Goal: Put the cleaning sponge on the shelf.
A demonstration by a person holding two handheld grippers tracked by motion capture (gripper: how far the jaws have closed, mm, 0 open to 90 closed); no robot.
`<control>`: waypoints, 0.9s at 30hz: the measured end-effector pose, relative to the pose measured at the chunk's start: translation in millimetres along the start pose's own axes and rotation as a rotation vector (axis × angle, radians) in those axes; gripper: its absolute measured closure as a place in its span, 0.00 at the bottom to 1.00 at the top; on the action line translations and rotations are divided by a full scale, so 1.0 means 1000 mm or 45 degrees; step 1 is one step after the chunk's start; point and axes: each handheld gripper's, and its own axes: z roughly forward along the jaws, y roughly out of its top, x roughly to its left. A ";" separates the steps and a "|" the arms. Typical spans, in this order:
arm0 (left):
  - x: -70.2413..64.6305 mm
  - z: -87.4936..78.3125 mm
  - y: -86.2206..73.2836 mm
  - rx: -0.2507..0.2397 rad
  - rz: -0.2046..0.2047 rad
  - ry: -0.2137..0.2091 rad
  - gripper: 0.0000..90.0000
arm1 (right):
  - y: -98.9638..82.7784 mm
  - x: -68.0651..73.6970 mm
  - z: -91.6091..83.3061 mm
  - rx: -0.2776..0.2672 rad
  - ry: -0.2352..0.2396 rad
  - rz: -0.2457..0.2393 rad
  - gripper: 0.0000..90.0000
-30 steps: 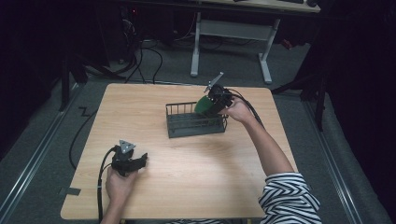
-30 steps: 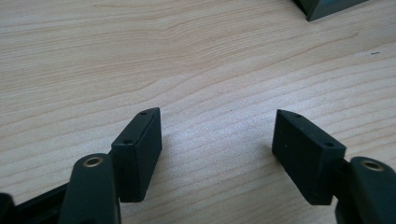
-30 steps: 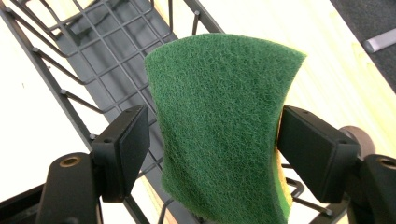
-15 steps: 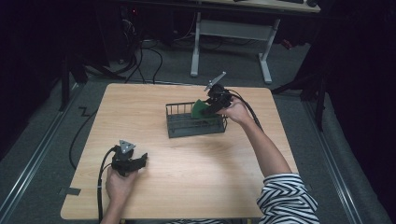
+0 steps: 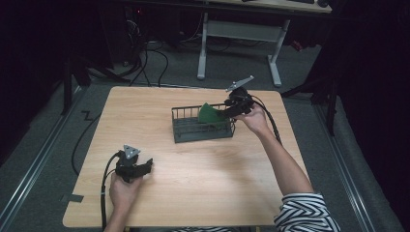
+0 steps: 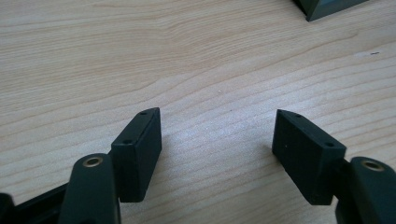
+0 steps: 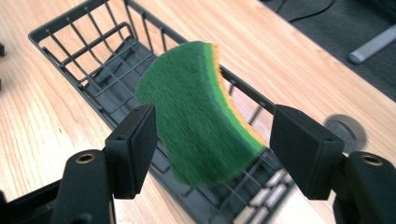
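Dark floor with loose cables surrounds a light wooden surface (image 5: 193, 183), and a white-legged desk stands beyond its far edge. A black wire basket (image 5: 203, 131) sits on the far-middle part of the surface. The right tool (image 5: 227, 110) hangs at the basket's far right corner, hand behind it. A green scouring sponge with a yellow-orange backing (image 7: 198, 116) is between its jaws, over the basket interior (image 7: 107, 60). The jaws stand wide, each with a visible gap to the sponge; the sponge is blurred and bent, and no contact with either jaw shows. In the high view the sponge (image 5: 209, 114) rises above the basket rim, just left of the right tool. The left tool (image 6: 217, 149) rests near the surface's near left corner, jaws wide, holding nothing, bare wood between them, well apart from the basket.
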 end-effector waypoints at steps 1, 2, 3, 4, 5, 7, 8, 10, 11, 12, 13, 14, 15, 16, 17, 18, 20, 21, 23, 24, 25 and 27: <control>0.000 0.000 0.000 0.001 0.001 0.000 0.37 | -0.003 0.000 -0.004 -0.012 -0.007 0.021 0.36; 0.000 0.000 0.000 0.002 0.001 0.000 0.37 | -0.006 -0.001 -0.008 -0.031 -0.011 0.028 0.36; 0.000 0.000 0.000 0.001 0.001 0.001 0.37 | -0.009 -0.002 -0.012 -0.031 -0.020 0.055 0.36; 0.000 0.000 0.000 0.001 0.000 0.000 0.37 | -0.012 -0.003 -0.016 -0.045 -0.032 0.059 0.36; 0.000 0.000 0.000 0.002 0.001 0.001 0.37 | -0.016 -0.003 -0.021 -0.064 -0.043 0.078 0.36; 0.000 0.000 0.000 0.002 0.002 0.001 0.37 | -0.020 -0.004 -0.027 -0.077 -0.054 0.109 0.36; 0.000 0.000 0.000 0.002 0.002 0.002 0.37 | -0.024 -0.004 -0.031 -0.086 -0.061 0.122 0.37; 0.000 0.000 0.000 0.002 0.002 0.002 0.37 | -0.031 -0.004 -0.037 -0.093 -0.078 0.147 0.37; 0.000 0.000 0.000 0.003 0.002 0.001 0.38 | -0.035 -0.004 -0.041 -0.094 -0.082 0.149 0.37; 0.000 0.000 0.000 0.002 0.003 0.003 0.37 | -0.039 -0.004 -0.043 -0.083 -0.100 0.144 0.37; 0.000 0.000 0.000 0.002 0.004 0.004 0.37 | -0.042 -0.004 -0.045 -0.079 -0.109 0.142 0.37; 0.000 0.000 0.000 0.002 0.003 0.003 0.37 | -0.046 -0.005 -0.047 -0.082 -0.115 0.147 0.37; 0.000 0.000 0.000 0.004 0.004 0.002 0.37 | -0.049 -0.005 -0.050 -0.090 -0.116 0.165 0.37; 0.000 0.000 0.000 0.004 0.003 0.002 0.37 | -0.054 -0.005 -0.054 -0.102 -0.125 0.171 0.37; 0.000 0.000 0.000 0.004 0.003 0.001 0.37 | -0.058 -0.005 -0.057 -0.108 -0.131 0.186 0.37; 0.000 0.000 0.000 0.002 0.003 0.002 0.37 | -0.060 -0.005 -0.060 -0.107 -0.138 0.190 0.37; 0.000 0.000 0.000 0.001 0.001 0.001 0.37 | -0.068 -0.005 -0.065 -0.119 -0.143 0.217 0.37; 0.000 0.000 0.000 0.002 0.000 0.000 0.37 | -0.072 -0.005 -0.068 -0.126 -0.143 0.229 0.37; 0.000 0.000 0.000 0.002 -0.001 -0.001 0.37 | -0.079 -0.006 -0.072 -0.134 -0.154 0.247 0.37; 0.000 0.000 0.000 0.001 -0.002 -0.002 0.37 | -0.083 -0.006 -0.075 -0.139 -0.157 0.255 0.37; 0.000 0.000 0.000 0.001 -0.002 -0.002 0.37 | -0.086 -0.006 -0.077 -0.143 -0.160 0.262 0.37; 0.000 0.000 0.000 0.001 -0.002 -0.002 0.37 | -0.092 -0.005 -0.082 -0.155 -0.173 0.288 0.38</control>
